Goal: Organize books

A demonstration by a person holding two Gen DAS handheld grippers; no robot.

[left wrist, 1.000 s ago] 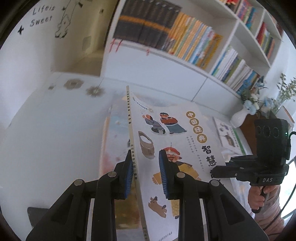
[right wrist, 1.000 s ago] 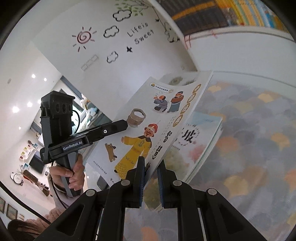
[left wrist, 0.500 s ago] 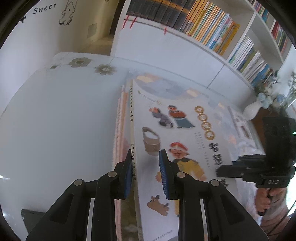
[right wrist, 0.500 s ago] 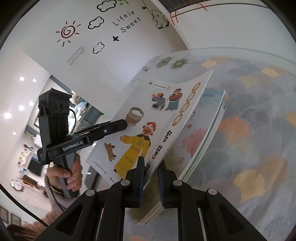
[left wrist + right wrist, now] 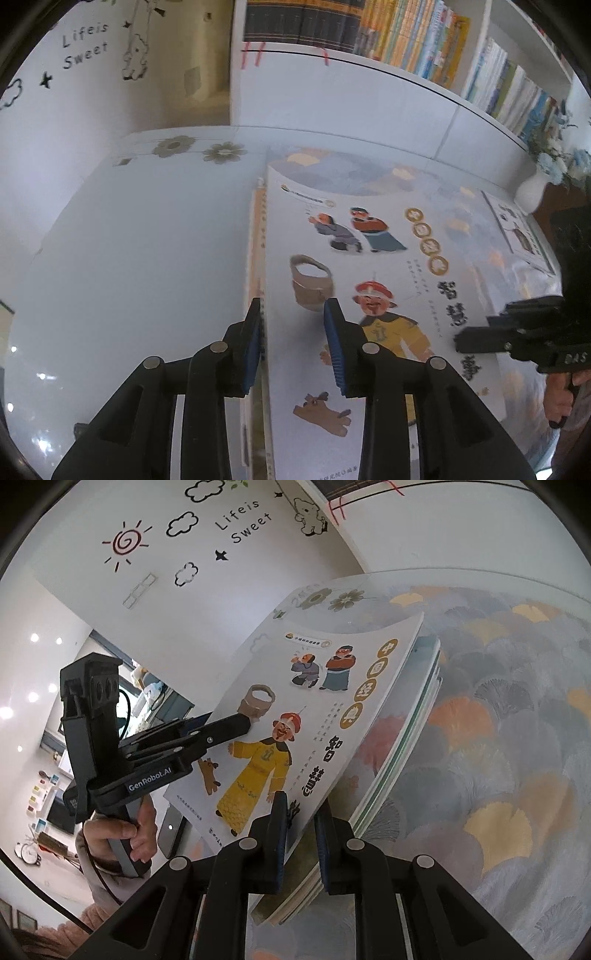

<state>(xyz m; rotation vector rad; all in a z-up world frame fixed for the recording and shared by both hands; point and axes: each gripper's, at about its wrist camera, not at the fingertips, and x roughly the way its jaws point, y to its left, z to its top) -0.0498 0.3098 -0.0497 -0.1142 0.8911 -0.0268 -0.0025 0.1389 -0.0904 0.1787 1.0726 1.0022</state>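
Right wrist view: the book (image 5: 314, 716) is thin and floppy, resting on the stack (image 5: 399, 760) at 12 o'clock. Your right gripper (image 5: 301, 812) pinches its edge; your left gripper (image 5: 293, 325) just loosened off the spine. Grab the spine.

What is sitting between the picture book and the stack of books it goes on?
No loose object shows in the gap. Only the right gripper, its jaws clamped on the picture book's raised edge, reaches between it and the stack of books.
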